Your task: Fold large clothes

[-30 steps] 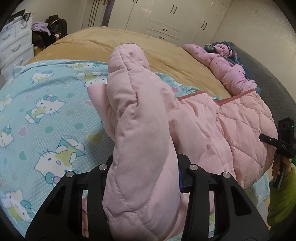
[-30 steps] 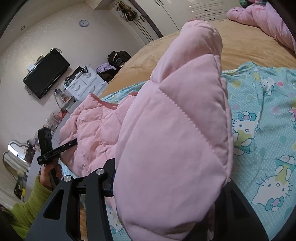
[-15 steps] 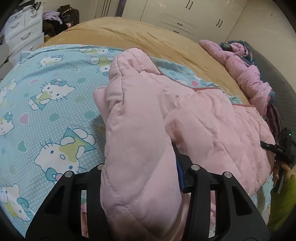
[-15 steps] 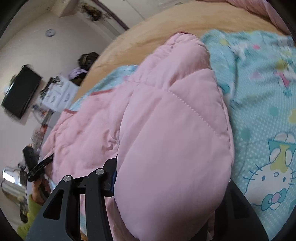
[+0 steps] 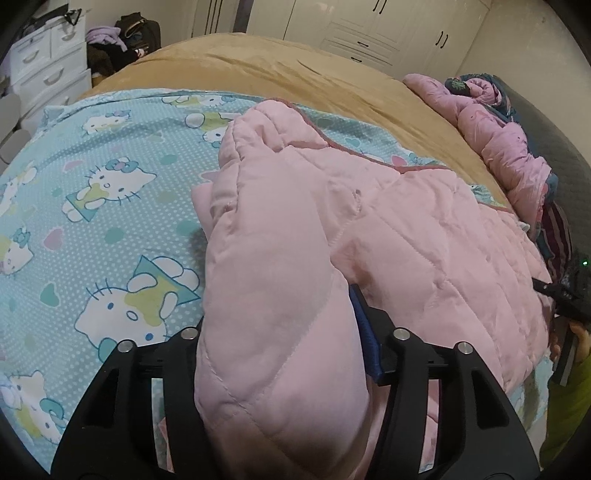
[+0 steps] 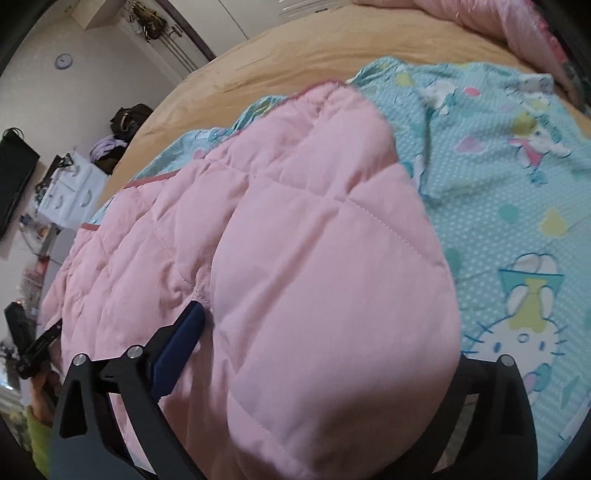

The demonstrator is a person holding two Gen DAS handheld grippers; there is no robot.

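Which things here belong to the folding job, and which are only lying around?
For the job:
- pink jacket
- left gripper, right gripper, jaws just opening, jacket between them
- cartoon sheet under it

Lying about:
- pink bundle
- dark bag
- white drawers
- TV

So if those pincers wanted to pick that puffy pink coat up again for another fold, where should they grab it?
Probably at the folded edge of the pink coat nearest the cameras, coming from the near side, as the left gripper and right gripper sit now. The padding bunches into a thick roll there; elsewhere it lies flat on the sheet.
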